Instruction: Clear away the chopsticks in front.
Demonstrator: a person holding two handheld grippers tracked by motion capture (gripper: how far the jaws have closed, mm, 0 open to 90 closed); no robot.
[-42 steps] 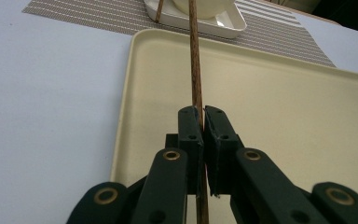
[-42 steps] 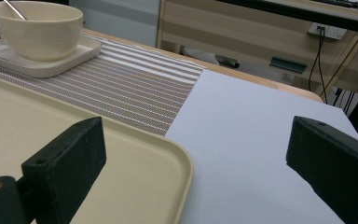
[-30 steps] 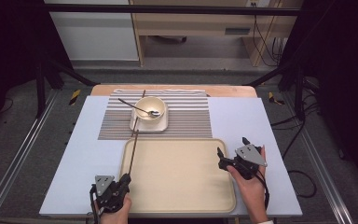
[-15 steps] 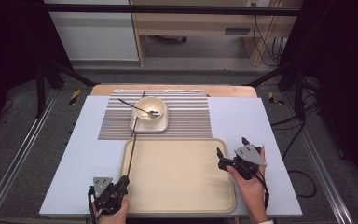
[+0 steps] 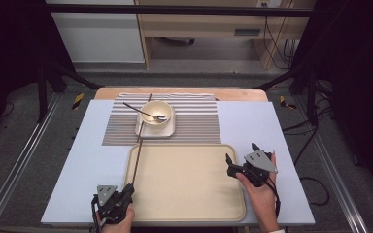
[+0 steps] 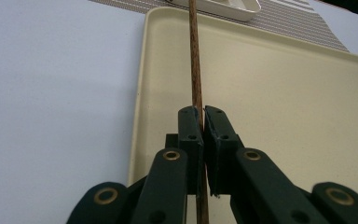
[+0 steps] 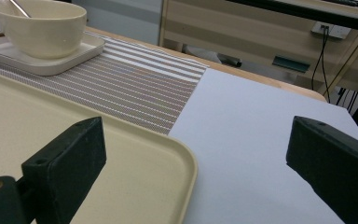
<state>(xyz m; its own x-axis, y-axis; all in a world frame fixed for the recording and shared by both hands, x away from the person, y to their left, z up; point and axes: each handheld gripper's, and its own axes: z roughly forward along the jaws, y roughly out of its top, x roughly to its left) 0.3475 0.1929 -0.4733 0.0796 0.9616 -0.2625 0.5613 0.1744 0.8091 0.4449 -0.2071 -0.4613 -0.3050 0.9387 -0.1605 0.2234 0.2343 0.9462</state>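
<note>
A long thin wooden stick [image 5: 140, 143] runs from the striped placemat down along the left rim of the cream tray [image 5: 184, 182]. My left gripper [image 5: 128, 187] at the table's front edge is shut on the stick's near end. In the left gripper view the jaws [image 6: 203, 112] pinch the stick [image 6: 195, 56] just above the tray [image 6: 261, 93]. My right gripper [image 5: 241, 152] is held open at the tray's right edge, nothing between its jaws. In the right gripper view, the gripper [image 7: 196, 140] straddles the tray's far right corner [image 7: 135, 186].
A cream bowl [image 5: 156, 111] with a metal spoon [image 5: 143, 112] stands on a square plate [image 5: 154, 128] on the striped placemat [image 5: 194, 121] at the back. The same bowl [image 7: 42, 28] appears in the right gripper view. The pale blue table top [image 5: 252, 126] flanks the tray.
</note>
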